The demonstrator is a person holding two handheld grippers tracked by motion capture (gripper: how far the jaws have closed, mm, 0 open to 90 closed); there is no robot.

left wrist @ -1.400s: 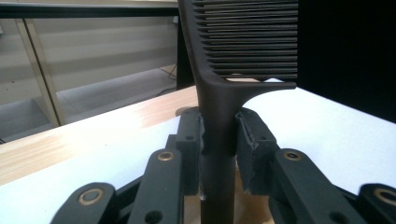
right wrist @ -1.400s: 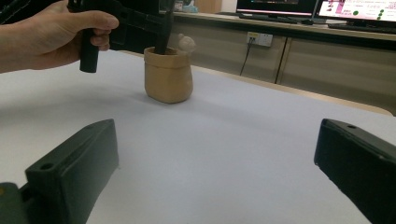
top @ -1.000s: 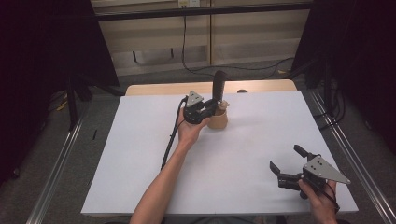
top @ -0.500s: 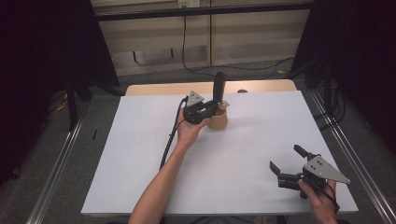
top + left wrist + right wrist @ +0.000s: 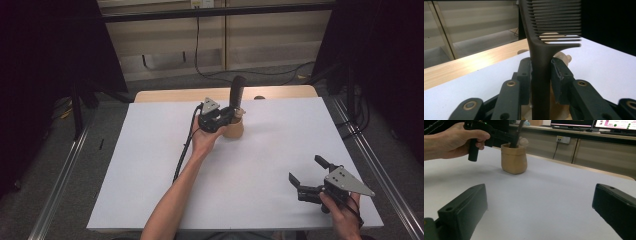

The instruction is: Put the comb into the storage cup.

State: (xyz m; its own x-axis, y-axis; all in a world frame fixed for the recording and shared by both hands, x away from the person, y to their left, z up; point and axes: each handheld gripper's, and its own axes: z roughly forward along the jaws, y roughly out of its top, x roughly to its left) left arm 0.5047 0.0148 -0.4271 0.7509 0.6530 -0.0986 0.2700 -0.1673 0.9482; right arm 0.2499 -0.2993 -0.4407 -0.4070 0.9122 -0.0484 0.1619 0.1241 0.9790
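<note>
Near right corner of table (image 5: 150,200): right gripper (image 5: 311,176) resting idle, jaws spread wide, nothing between them. Toward far edge, mid-table: left gripper (image 5: 231,114) clamped on handle of black comb (image 5: 541,75), held upright, teeth uppermost, lower end inside tan cup (image 5: 514,158). Pale round item (image 5: 524,142) also in cup, crowding comb. Surrounding surface unobstructed.

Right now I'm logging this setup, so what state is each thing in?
black comb: upright, handle down in the pot, clamped at the handle.
tan pot: upright on the white table, a pale item beside the comb inside.
left gripper: shut on the comb's handle.
right gripper: open, holding nothing, near the table's front right corner.
</note>
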